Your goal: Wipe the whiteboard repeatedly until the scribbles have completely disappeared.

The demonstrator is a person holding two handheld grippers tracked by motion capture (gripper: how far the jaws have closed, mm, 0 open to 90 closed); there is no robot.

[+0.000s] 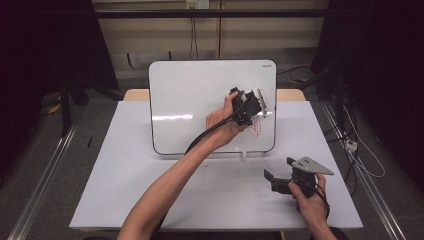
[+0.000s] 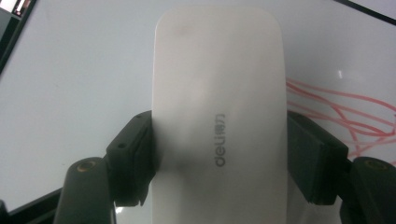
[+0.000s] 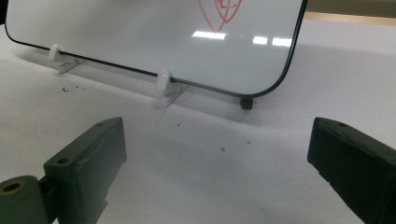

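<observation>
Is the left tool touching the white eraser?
Touching. In the left gripper view, both black pads of the left tool press against the sides of the white eraser, with no gap at either side.

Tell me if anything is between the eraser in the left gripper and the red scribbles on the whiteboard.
Nothing visible stands between them. The left gripper is shut on the white eraser, held up against the whiteboard, with the red scribbles right beside the eraser's edge. The right gripper is down over the table, well clear.
</observation>
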